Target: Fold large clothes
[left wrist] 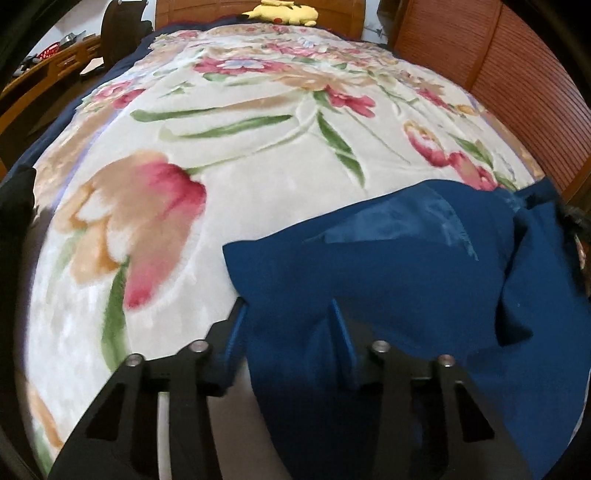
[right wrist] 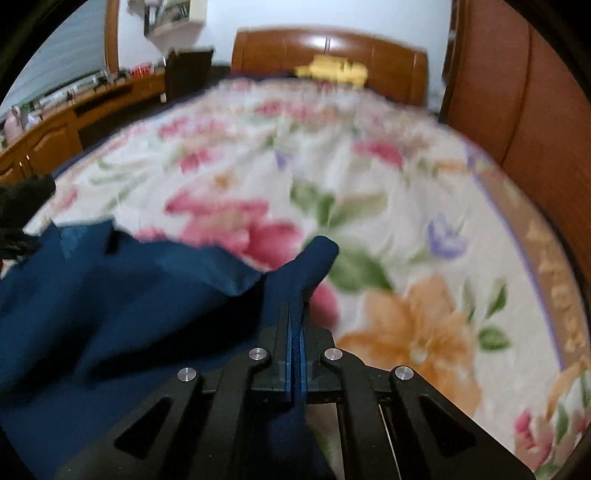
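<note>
Left wrist view first: the left gripper (left wrist: 288,317) has its jaws spread wide, and the blue garment (left wrist: 388,266) is draped right between and over them. The cloth covers the right finger's tip and fills the gap, its edge running just inside the left finger (left wrist: 236,332). No clamp there; the fingers stand apart with fabric lying loose across them.

From that gripper the garment spreads toward 1 and 2 o'clock, a broad dark-blue mass on the near part of the bed. A lighter panel shows on its upper face at about 1 o'clock, and a fold of cloth hangs down at 3 o'clock. Its far edge slants from 9 o'clock up to 2 o'clock; the long axis seems to run across the bed, left to right, though the bunching makes that hard to call.

Right wrist view now, blurred: the right gripper (right wrist: 295,325) is pinched tight on a bunched corner of the same garment (right wrist: 110,302), a nub of blue poking out past the fingertips at 12 o'clock. The rest of the cloth trails off toward 9 o'clock, filling the lower left.

Underneath, the floral blanket (left wrist: 258,166) covers the bed, with the wooden headboard (right wrist: 332,48) at 12 o'clock and a yellow plush toy (left wrist: 280,13) against it.
</note>
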A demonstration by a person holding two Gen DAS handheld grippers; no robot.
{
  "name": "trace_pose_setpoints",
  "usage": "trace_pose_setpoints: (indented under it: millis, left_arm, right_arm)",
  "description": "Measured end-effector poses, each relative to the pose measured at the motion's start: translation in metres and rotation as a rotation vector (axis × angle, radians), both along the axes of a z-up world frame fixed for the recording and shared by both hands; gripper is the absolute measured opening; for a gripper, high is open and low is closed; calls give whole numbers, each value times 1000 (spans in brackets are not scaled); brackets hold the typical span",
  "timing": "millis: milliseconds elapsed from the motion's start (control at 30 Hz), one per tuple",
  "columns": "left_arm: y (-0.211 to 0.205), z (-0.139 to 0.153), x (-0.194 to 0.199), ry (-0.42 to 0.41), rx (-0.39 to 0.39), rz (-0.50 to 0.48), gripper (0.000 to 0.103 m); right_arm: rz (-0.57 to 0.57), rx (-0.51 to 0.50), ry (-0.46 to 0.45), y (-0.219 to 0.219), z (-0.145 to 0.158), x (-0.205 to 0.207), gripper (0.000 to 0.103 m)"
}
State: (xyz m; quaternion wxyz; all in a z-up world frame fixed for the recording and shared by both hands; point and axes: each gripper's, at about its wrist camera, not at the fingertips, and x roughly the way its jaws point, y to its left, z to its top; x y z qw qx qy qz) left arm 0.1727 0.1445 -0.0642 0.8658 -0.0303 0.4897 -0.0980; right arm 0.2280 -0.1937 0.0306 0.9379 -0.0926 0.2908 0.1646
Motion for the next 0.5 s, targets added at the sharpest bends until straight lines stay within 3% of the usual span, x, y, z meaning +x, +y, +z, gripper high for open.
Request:
trace_pose_setpoints:
  millis: [33,100,167,267,333,500]
  left_arm:
    - [0,0,0,-1,-1,-3,32]
    - [1,1,1,-4,2,-10,12]
    - [2,5,-1,-18,5,-19,7]
    - [9,23,-11,-125,31,35,4]
    - [22,37,-16,-189,1,96,4]
    - [23,42,-15,-207,58,109,4]
  right_arm:
    - [-5,3,-33,-3,6,-4,2]
    - [-26,11,-70,-12,14,-8,2]
    - [-45,12,-78,-21,17,-9,2]
    - [-89,-1,-81,-31,14,-9,2]
    - [-146,-2,-93,-37,13,-11,2]
    - [-238,-35,16,-36,-8,6,2]
